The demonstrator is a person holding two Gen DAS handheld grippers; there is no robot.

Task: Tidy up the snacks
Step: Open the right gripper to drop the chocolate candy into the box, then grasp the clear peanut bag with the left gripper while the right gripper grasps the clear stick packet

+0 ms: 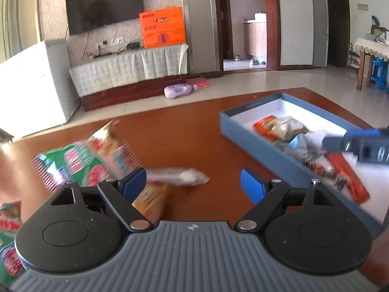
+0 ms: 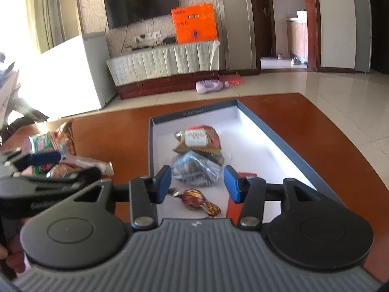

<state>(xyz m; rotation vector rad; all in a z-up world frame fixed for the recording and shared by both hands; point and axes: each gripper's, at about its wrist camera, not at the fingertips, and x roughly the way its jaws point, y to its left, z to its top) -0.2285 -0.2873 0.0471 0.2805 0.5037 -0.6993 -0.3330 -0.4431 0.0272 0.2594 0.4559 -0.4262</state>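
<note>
A blue box (image 2: pixel 194 114) with a white inside lies on the brown table (image 1: pixel 184 133). In it are an orange-brown packet (image 2: pixel 198 138), a blue-black packet (image 2: pixel 194 170), a gold-brown candy (image 2: pixel 197 200) and a red packet (image 2: pixel 245 174). My right gripper (image 2: pixel 197 183) hovers open over the box's near end. The candy lies below it, and nothing touches its pads. To the left lies a pile of loose snacks: green-red packets (image 1: pixel 77 163), a pink-white wrapper (image 1: pixel 180 177) and an orange packet (image 1: pixel 150 202). My left gripper (image 1: pixel 194 182) stands wide open just above them, holding nothing.
The box (image 1: pixel 243 121) sits right of the pile, with bare table between them. More green-red packets (image 1: pixel 9 219) lie at the near left edge. A hand (image 2: pixel 9 255) holds the left gripper's handle. Beyond the table's far edge is tiled floor with a purple bottle (image 1: pixel 180 90).
</note>
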